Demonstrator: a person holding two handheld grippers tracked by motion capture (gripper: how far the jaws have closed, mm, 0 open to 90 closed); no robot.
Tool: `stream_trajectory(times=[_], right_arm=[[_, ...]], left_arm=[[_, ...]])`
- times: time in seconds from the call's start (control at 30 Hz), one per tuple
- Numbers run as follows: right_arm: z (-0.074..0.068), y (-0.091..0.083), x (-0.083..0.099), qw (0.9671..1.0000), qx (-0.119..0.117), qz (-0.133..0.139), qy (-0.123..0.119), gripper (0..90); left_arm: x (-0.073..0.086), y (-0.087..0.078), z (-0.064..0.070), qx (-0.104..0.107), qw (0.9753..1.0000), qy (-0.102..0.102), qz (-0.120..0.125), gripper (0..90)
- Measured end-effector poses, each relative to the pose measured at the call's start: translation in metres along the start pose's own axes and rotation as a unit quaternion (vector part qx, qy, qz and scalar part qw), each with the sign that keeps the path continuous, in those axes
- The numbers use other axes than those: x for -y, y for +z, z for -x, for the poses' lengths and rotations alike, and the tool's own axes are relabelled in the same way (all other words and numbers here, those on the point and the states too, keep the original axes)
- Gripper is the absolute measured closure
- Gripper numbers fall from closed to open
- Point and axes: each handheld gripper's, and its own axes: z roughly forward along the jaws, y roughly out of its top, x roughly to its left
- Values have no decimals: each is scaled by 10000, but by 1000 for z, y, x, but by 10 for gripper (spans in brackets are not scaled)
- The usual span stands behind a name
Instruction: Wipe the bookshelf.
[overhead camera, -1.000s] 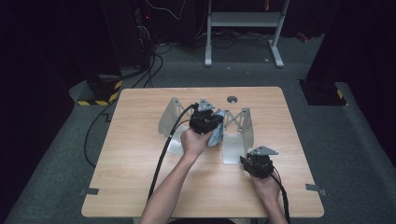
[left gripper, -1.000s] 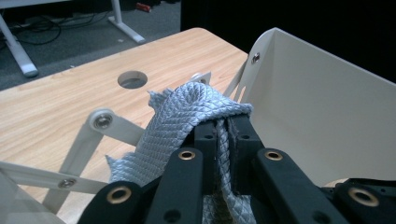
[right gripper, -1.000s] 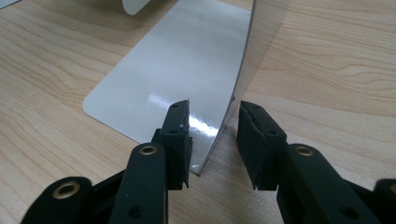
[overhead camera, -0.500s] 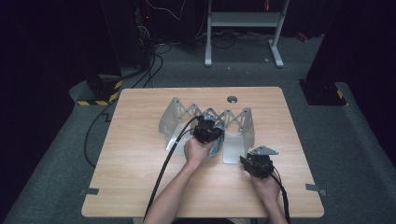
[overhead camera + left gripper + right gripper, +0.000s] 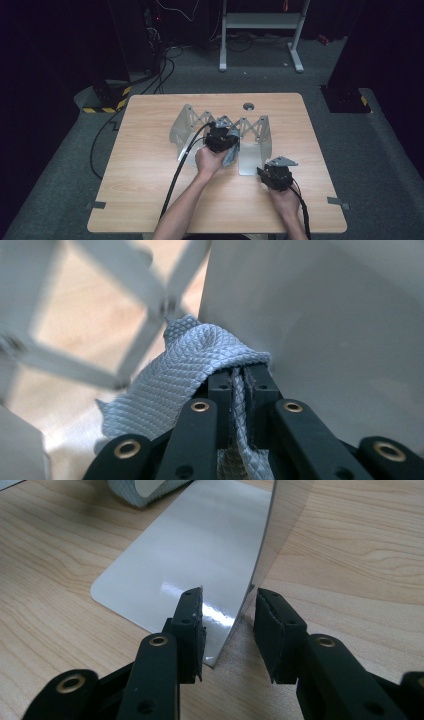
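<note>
A folding metal rack (image 5: 186, 125) stands mid-table, its upright plates joined by a scissor lattice (image 5: 246, 123). My left gripper (image 5: 223, 142) is between the plates, shut on a grey textured cloth (image 5: 231, 156). In the left gripper view the cloth (image 5: 192, 352) bulges over the closed left gripper (image 5: 239, 374), beside a plate (image 5: 325, 330). My right gripper (image 5: 265, 171) is at the near corner of the rack's right plate (image 5: 251, 159). The right gripper view shows that gripper (image 5: 227, 615) open, one jaw on each side of the upright plate's edge (image 5: 265, 550), with the flat base (image 5: 195, 545) under its left jaw.
The wooden table (image 5: 145, 190) has a round grommet (image 5: 248, 106) near its far edge. The left gripper's black cable (image 5: 182, 162) runs back across the table to its near edge. Beyond the table, a metal stand (image 5: 260, 22) and cables are on the grey floor.
My left gripper, with the cloth, has moved from the lattice toward the person, lower between the plates. The right gripper has stayed at the plate's corner.
</note>
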Motion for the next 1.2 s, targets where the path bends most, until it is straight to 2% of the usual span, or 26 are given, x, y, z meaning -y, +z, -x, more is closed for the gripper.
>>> stream_trajectory(times=[0.1, 0.2, 0.27, 0.4, 0.53, 0.63, 0.73, 0.83, 1.03, 1.1, 1.2], right_arm=[[0, 0, 0, 10000, 1, -3, -4, 648], [0, 0, 0, 10000, -1, -2, -6, 648], [0, 0, 0, 10000, 2, -2, -2, 647], [0, 0, 0, 10000, 0, -2, 0, 647], [0, 0, 0, 10000, -1, -2, 0, 647], [0, 0, 0, 10000, 1, -3, -13, 646], [0, 0, 0, 10000, -2, -3, -11, 646], [0, 0, 0, 10000, -2, -2, -7, 646], [0, 0, 0, 10000, -8, -3, -5, 644], [0, 0, 0, 10000, -18, -3, 9, 644], [0, 0, 0, 10000, -19, 1, 9, 644]], left_arm=[[-14, -13, 10, 168, 9996, 5, 243, 842], [-23, -24, 17, 282, 9988, 119, 377, 842], [-26, -30, 21, 371, 9983, 122, 443, 842], [-24, -33, 25, 393, 9979, 253, 454, 841], [-16, -30, 19, 354, 9983, 135, 436, 841], [-8, -25, 12, 283, 9992, 75, 256, 841], [2, -15, 8, 177, 9998, 108, 42, 841], [12, -3, 0, 78, 9999, -19, -134, 841], [38, 19, -18, -147, 9977, -199, -634, 840], [42, 23, -20, -185, 9972, -234, -690, 840], [39, 21, -19, -179, 9974, -184, -671, 840]])
